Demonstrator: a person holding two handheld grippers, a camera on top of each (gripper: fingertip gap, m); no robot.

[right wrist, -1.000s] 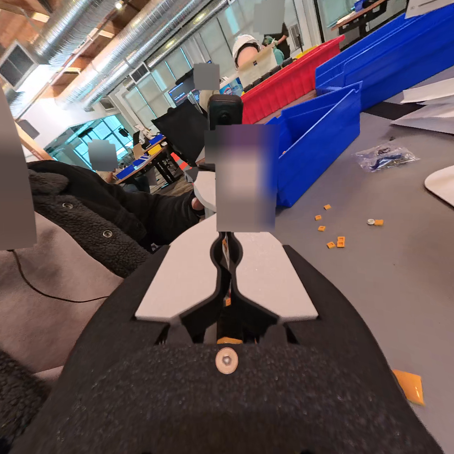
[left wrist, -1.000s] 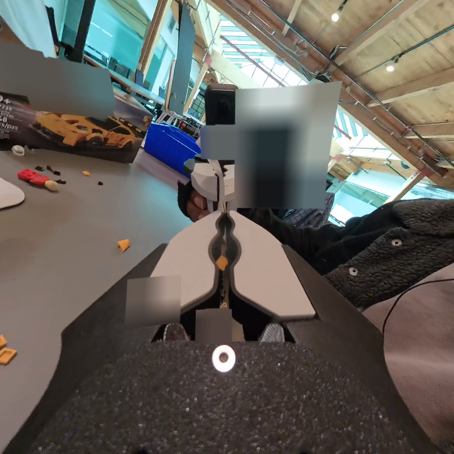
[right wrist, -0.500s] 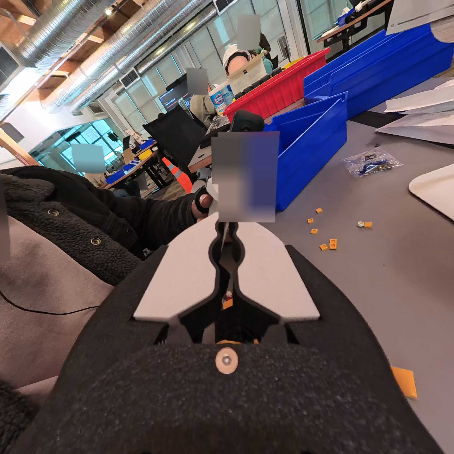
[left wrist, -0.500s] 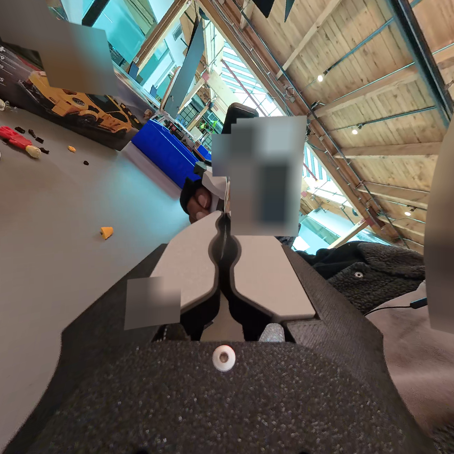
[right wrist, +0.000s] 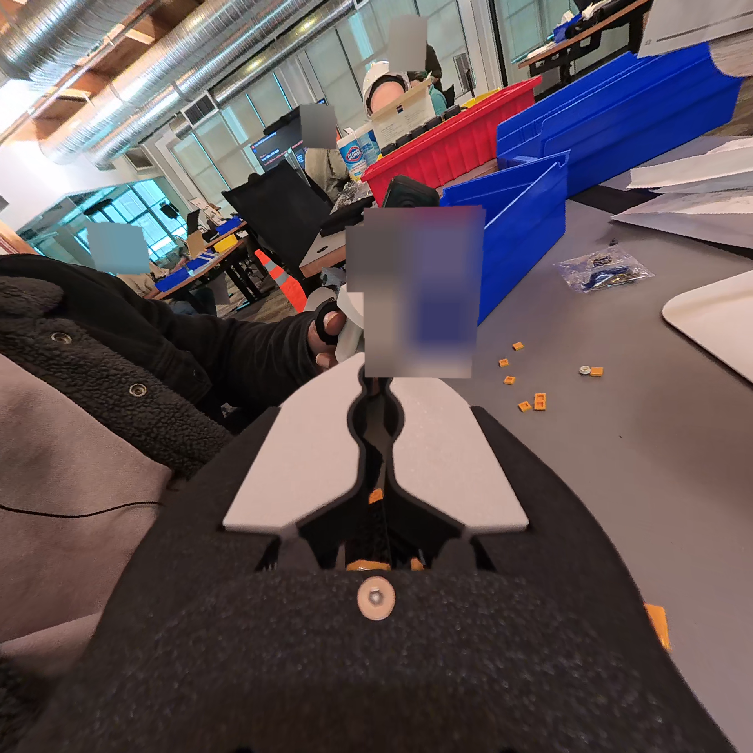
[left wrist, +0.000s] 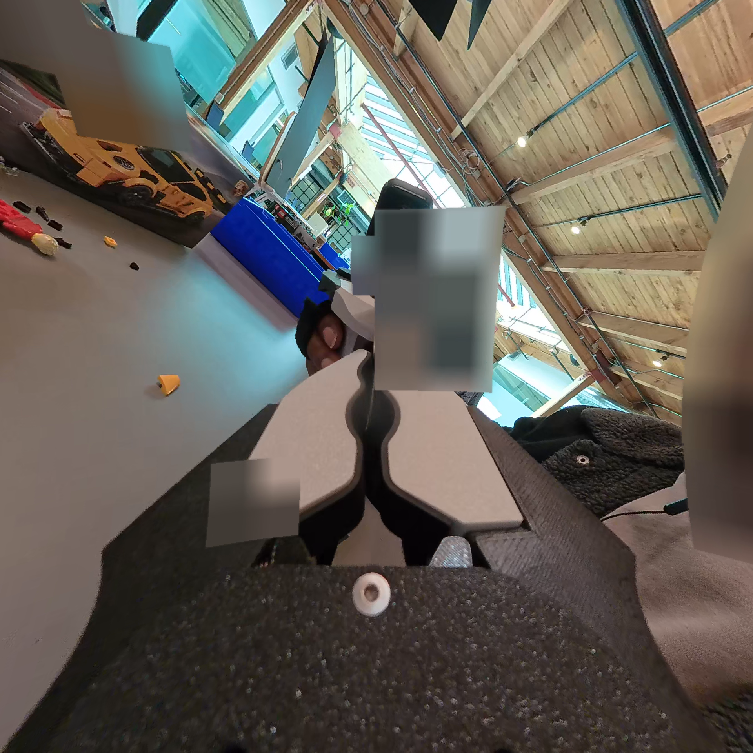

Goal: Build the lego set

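My left gripper (left wrist: 366, 362) is held up off the grey table (left wrist: 102, 346), tilted toward the ceiling. Its pads are pressed together and nothing shows between them; a blurred patch covers the right fingertip. My right gripper (right wrist: 375, 381) faces it tip to tip, jaws shut to a thin slit, tips partly under a blurred patch. A small orange piece (right wrist: 375, 496) shows through the slot behind its fingers. Each view shows the other gripper's white finger and the hand (right wrist: 326, 326) holding it. An orange cone piece (left wrist: 168, 384) lies on the table to the left.
A box with a yellow car picture (left wrist: 134, 179), a red piece (left wrist: 14, 218) and a blue bin (left wrist: 269, 252) lie far left. In the right wrist view are blue bins (right wrist: 517, 236), a red bin (right wrist: 448, 138), orange tiles (right wrist: 529, 401), a plastic bag (right wrist: 603, 273) and a white tray (right wrist: 717, 322). Both grippers' tips are close together, under 4 cm apart. About 15 cm separates my right fingertips from the orange cone piece (left wrist: 168, 384).
The left gripper has tilted further up toward the ceiling. An orange piece that showed between its fingers a second ago no longer shows. The right gripper has shifted only slightly.
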